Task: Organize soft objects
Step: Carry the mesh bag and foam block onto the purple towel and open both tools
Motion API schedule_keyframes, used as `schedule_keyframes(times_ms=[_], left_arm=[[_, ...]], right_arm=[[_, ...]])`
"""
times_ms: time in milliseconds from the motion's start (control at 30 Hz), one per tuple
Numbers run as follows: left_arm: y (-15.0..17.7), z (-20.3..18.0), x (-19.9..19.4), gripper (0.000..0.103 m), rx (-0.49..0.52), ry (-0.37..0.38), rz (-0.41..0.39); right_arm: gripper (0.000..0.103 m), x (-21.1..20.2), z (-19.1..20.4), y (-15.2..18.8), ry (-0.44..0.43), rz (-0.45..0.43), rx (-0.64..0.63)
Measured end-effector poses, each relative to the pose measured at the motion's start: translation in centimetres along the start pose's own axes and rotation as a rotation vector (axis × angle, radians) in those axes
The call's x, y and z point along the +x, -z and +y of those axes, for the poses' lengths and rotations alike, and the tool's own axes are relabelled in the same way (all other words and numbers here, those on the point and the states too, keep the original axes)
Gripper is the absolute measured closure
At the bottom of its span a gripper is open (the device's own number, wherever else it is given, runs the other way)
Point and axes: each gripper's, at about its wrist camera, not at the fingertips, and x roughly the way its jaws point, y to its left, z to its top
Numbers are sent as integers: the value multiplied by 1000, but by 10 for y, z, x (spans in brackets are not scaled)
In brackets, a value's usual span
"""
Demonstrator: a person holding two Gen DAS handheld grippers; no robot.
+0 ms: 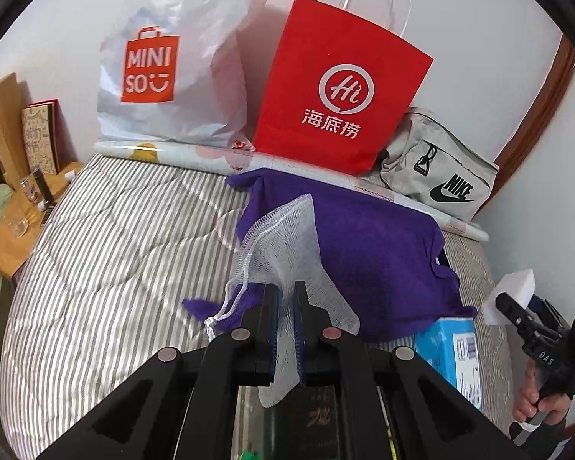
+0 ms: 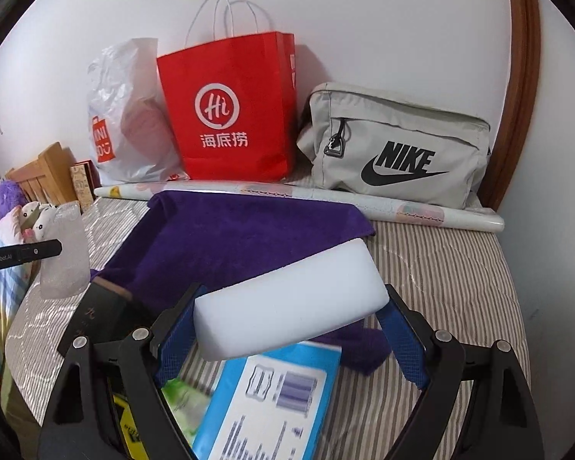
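Observation:
My left gripper [image 1: 287,295] is shut on a white mesh drawstring pouch [image 1: 287,245] and holds it above a purple towel [image 1: 379,264] spread on the striped bed. The pouch also shows at the left of the right wrist view [image 2: 65,257]. My right gripper [image 2: 291,306] is shut on a white foam sponge block [image 2: 291,299], gripped by its two ends above the towel [image 2: 241,230]. The sponge also shows at the right edge of the left wrist view [image 1: 511,295].
Against the wall stand a white Miniso plastic bag [image 1: 164,57], a red paper bag [image 1: 337,88] and a grey Nike pouch [image 2: 394,149], behind a rolled paper tube [image 2: 325,195]. A blue box [image 2: 272,395] and a dark box [image 2: 95,314] lie near me. A wooden bedside shelf [image 1: 15,222] stands left.

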Motion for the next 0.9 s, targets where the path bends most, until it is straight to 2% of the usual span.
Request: schedule_keyframes(times_ms=[400,700,900], left_arm=[[-38,-18,57,95,45,30,55],[-50,-35,106,95,91,24,142],[-55,-30,134,95,86,30,182]], right_arm=[[16,58,2,-21,3,46,-50],[16,96,0,-26,2,121,-72],[16,114,-2,-26,-3,159,-81]])
